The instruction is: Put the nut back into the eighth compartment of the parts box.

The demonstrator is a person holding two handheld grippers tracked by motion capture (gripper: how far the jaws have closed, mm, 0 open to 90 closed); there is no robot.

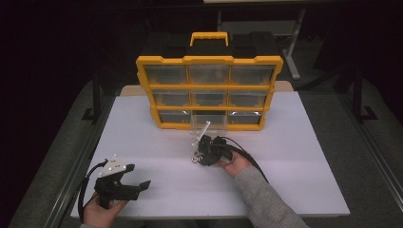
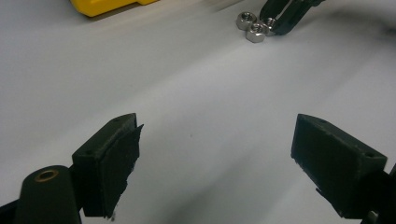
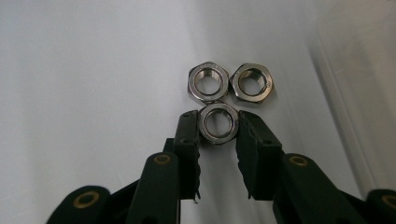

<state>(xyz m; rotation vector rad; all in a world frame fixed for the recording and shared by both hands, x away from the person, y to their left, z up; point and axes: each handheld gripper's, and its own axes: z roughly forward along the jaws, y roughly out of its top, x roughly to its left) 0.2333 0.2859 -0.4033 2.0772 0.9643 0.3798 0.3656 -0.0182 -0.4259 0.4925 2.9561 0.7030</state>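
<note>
Pickup of a hex nut is the step in hand. The right gripper (image 3: pixel 218 122) has its jaws closed against opposite sides of the nearest steel hex nut (image 3: pixel 218 122), which lies flat on the white table (image 1: pixel 294 156). Two further hex nuts (image 3: pixel 208 82) (image 3: pixel 252 82) lie just beyond it; the nearer left one touches or almost touches the gripped nut. In the high view the right gripper (image 1: pixel 201 153) points down at the table in front of the yellow drawer organiser (image 1: pixel 209 90), whose bottom middle compartment stands empty. A clear plastic drawer (image 1: pixel 200 133) lies on the table just beside the nuts.

The left gripper (image 2: pixel 217 149) rests idle near the table's front left corner, jaws wide apart with nothing between them. In its view the three nuts (image 2: pixel 256 32) show far off at the tips of the right gripper (image 2: pixel 275 25).

The grip appears complete, though the nut is not yet lifted. The next move calls for a straight vertical lift, so that the two neighbouring nuts stay undisturbed, followed by a short carry to the clear drawer. The narrow contact on the nut's sides calls for steady jaw pressure during transfer.
</note>
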